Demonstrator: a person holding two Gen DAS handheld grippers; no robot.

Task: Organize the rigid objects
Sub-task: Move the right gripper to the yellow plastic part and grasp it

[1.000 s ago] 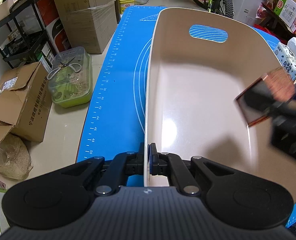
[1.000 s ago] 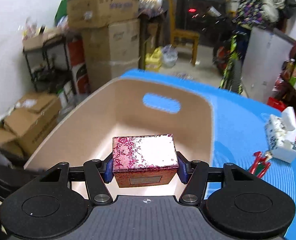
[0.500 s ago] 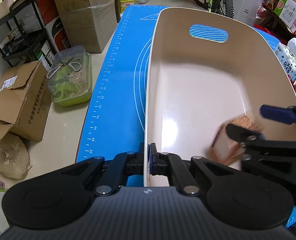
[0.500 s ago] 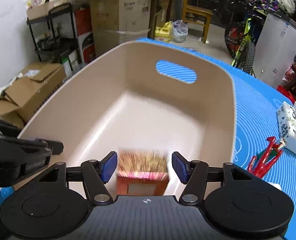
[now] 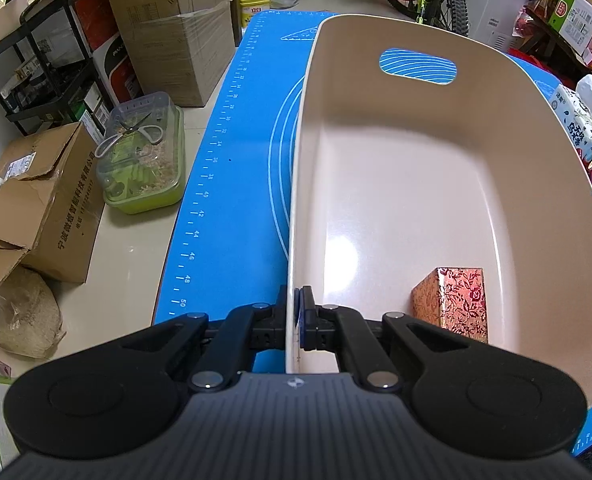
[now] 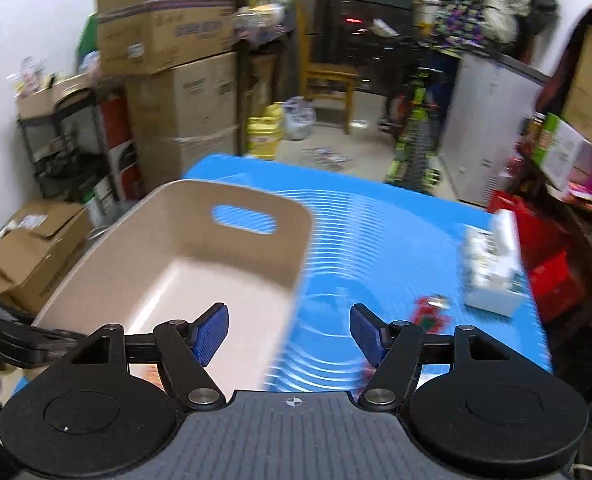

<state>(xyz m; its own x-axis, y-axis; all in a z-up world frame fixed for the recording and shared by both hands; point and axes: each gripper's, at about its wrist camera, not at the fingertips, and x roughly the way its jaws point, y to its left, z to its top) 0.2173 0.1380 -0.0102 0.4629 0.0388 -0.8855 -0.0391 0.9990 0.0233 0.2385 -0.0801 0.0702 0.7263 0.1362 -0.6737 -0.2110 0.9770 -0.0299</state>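
Mat (image 5: 232, 184), blue and ruled with a scale along one edge, covered the table under everything; on it stood the bin (image 5: 415, 184), a beige tub with a slot handle in its far wall, showing also in the blurred right wrist view (image 6: 168, 280); cartons, a black rack and a bicycle crowded the floor beyond. Inside the bin, on its floor near the right wall and the near end, sat the box (image 5: 453, 300), red and gold with a floral pattern, upright and free of both tools. The left gripper (image 5: 297, 320) was clamped on the bin's near-left rim, one pad on each side of the wall. The right gripper (image 6: 290, 334) hung above the bin's right edge and the mat; its jaws had just been opening and stood wide with nothing between them, the blue pads (image 6: 212, 332) well apart. To the right on the mat lay a tissue pack (image 6: 491, 268), and nearer, a small red tool (image 6: 429, 312), too blurred to identify.
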